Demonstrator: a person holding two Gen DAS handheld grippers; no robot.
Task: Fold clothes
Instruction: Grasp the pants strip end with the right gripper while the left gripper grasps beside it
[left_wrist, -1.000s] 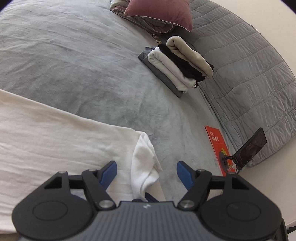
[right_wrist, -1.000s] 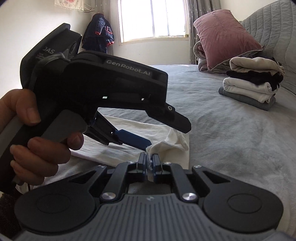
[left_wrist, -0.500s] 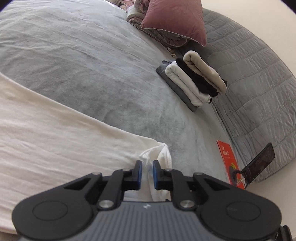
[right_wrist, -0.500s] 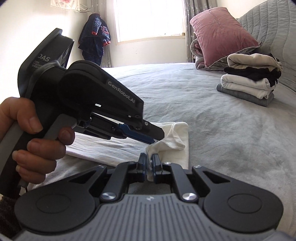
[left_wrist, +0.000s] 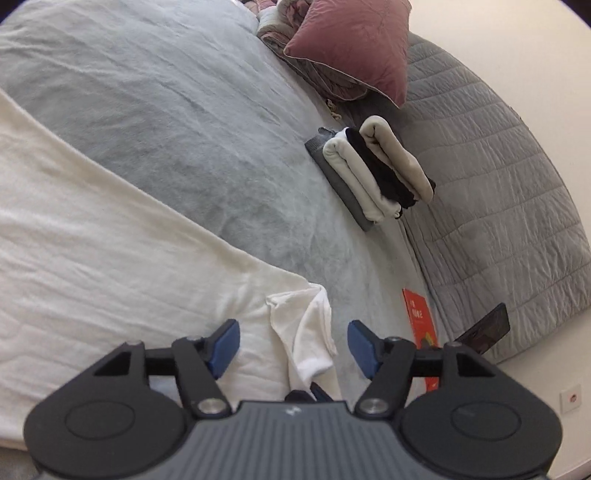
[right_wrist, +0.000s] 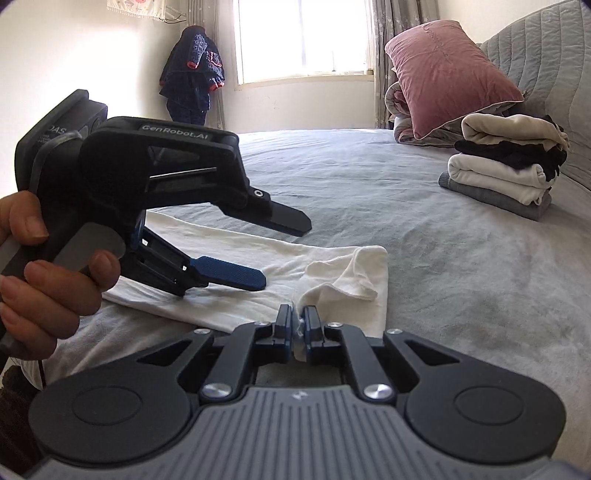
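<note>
The right gripper (right_wrist: 296, 325) pinches the bunched corner of the cream cotton garment (left_wrist: 110, 236), spread flat on the grey bedspread (left_wrist: 166, 110). The left gripper (left_wrist: 293, 343), jaws just reopened, straddles that corner without touching; next it must re-grip before folding.

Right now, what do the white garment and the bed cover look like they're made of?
White garment: thin, matte knit, probably cotton jersey; it creases finely and bunches softly where the right gripper pinches it. Bed cover: grey, plush, fleece-like nap with brushed streaks.
</note>
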